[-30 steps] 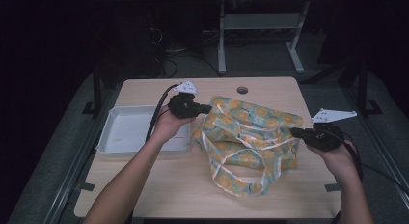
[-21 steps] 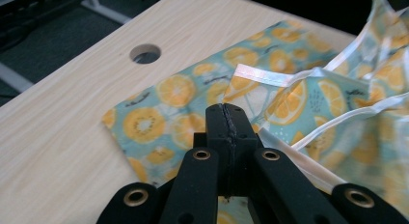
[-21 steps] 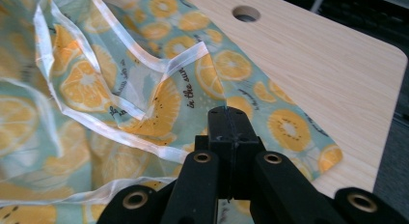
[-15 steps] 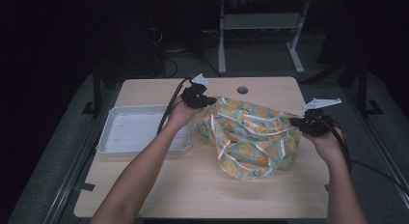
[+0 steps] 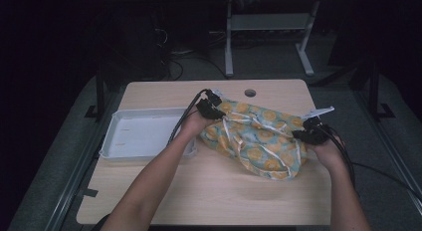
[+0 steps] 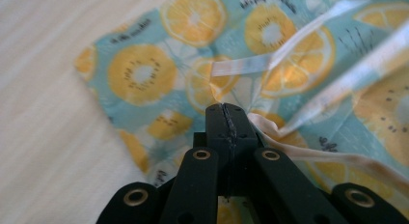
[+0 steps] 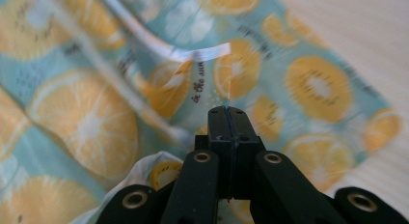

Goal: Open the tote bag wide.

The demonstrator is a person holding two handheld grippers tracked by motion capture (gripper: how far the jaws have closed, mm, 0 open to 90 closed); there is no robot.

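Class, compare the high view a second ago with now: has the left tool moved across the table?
Yes. The left tool, shut on the fruit-print cloth, has moved right and farther up the table, away from the white tray.

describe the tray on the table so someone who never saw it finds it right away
Start at the wooden table and look to its left edge. The tray lies there, beside the fruit-print cloth bag. It is the only plain white, shallow, rectangular thing, with nothing visible in it.

- A light wooden table (image 5: 209, 196) with a round cable hole (image 5: 250, 92) near its far edge.
- A white shallow tray (image 5: 142, 133) lies on its left part.
- A crumpled fruit-print cloth bag (image 5: 259, 141), teal with orange slices and pale straps, lies right of the tray, just beside it.
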